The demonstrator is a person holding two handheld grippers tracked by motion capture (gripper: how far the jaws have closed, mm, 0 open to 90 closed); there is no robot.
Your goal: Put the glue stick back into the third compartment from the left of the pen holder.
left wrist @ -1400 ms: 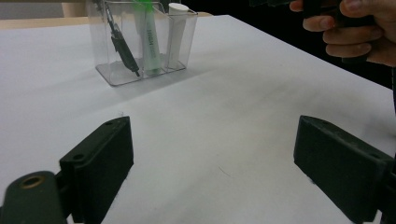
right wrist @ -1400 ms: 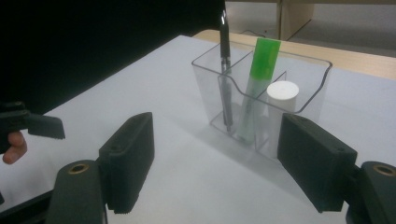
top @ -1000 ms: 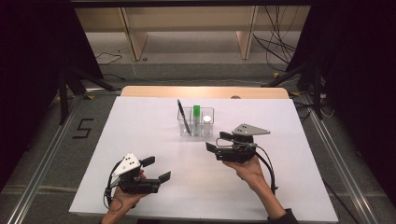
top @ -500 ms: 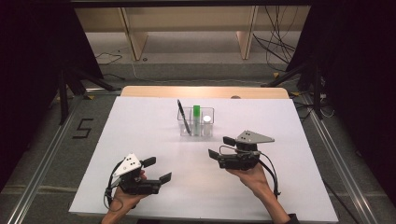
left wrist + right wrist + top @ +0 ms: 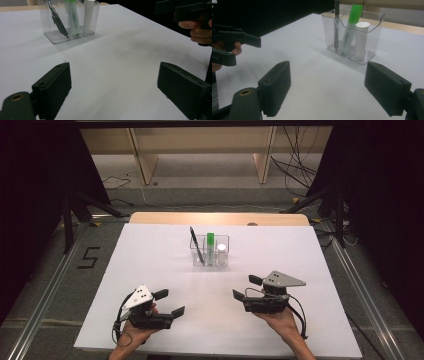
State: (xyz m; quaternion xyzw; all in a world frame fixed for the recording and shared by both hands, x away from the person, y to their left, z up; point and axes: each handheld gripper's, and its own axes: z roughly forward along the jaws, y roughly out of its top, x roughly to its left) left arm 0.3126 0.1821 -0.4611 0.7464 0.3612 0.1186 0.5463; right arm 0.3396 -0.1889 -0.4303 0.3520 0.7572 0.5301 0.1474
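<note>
Both grippers, left gripper [image 5: 169,302] and right gripper [image 5: 245,288], rest wide open and empty on the white table [image 5: 150,265]; approach the clear plastic organizer [image 5: 210,251] slowly, probably from above.

Wide-spread claw [image 5: 327,91], clear organiser [image 5: 353,35], green highlighter [image 5: 351,27]

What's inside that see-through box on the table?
The clear organizer holds a black pen, a green highlighter and a white tube, one per compartment. The walls are transparent, so nothing inside is hidden.
</note>
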